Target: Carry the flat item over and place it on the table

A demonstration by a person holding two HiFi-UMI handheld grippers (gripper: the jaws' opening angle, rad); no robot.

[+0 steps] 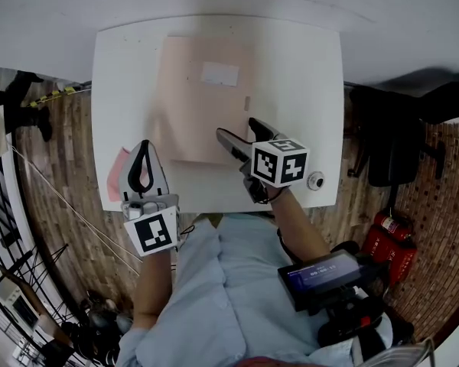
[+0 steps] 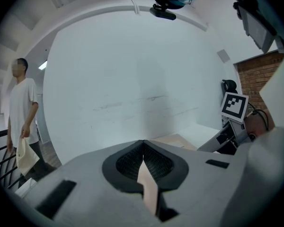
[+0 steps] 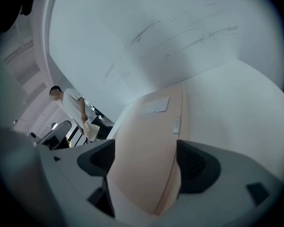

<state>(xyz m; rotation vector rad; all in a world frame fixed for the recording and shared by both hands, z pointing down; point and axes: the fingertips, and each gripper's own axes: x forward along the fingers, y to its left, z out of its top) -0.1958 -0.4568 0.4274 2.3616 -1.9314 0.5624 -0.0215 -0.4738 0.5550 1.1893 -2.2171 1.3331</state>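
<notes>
Flat item: a thin, rectangular, pale pink-beige packet (image 1: 199, 105) with a smooth matte face and a seam line down its right edge. It lies on the worktop ahead of the right tool, and its near right corner reaches back between that tool's jaws.
Label: a white rectangular label (image 1: 219, 73) sits on the far part of the flat item, well ahead of the right tool. Its print is too small to read.
Tab: a small pale strip (image 1: 247, 103) lies by the item's right edge, between the label and the right tool. Its marks are unreadable.
Right tool: the right tool (image 1: 237, 128) has grey plastic fingers with black ribbed pads. The jaws stand wide apart, the item's corner fills the gap, and the item's right edge lies against the right pad.
Left tool: the left tool (image 1: 142, 150) has the same grey shell and black ribbed pads. The jaws are closed with their tips touching, and the edge of a thin sheet is nipped between the pads.
Pink sheet: the pink sheet (image 1: 115, 178) is thin paper that sticks out to the left of the left tool, at the worktop's near edge.
Worktop: the worktop (image 1: 306, 90) is white and smooth with rounded corners. It lies under and ahead of both tools.
Marker cube: a white marker cube (image 1: 279, 164) with a black square pattern sits behind the right tool's jaws, and a like one sits behind the left tool's.
Round piece: a small silvery round piece (image 1: 315, 180) lies on the worktop just right of the right tool's cube.
Person: a person (image 2: 21, 108) in a white T-shirt stands far to the left of the left tool, holding something pale.
</notes>
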